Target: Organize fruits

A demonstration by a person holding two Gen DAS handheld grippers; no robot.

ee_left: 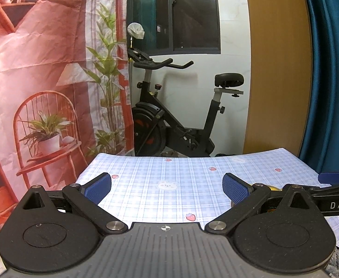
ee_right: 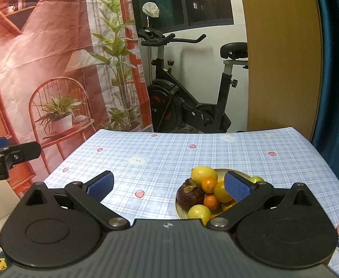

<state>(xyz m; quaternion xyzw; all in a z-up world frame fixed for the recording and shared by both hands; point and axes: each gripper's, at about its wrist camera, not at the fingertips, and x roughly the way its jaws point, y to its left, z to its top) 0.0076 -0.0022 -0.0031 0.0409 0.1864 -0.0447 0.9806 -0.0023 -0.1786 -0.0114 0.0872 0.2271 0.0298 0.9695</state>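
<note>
Both grippers, left (ee_left: 167, 188) and right (ee_right: 169, 186), gape wide, holding nothing. Only the right view shows the plate (ee_right: 181, 210) lower right: lemons (ee_right: 203, 173), oranges (ee_right: 209, 184), a dark mangosteen (ee_right: 189, 194) piled together.

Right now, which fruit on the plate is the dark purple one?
The mangosteen, at the left edge of the plate. It is the only dark purple fruit, with a brown calyx on top; the others are yellow, orange or green.

Empty right claw (ee_right: 169, 186) gapes beside fruit plate (ee_right: 181, 212).
</note>
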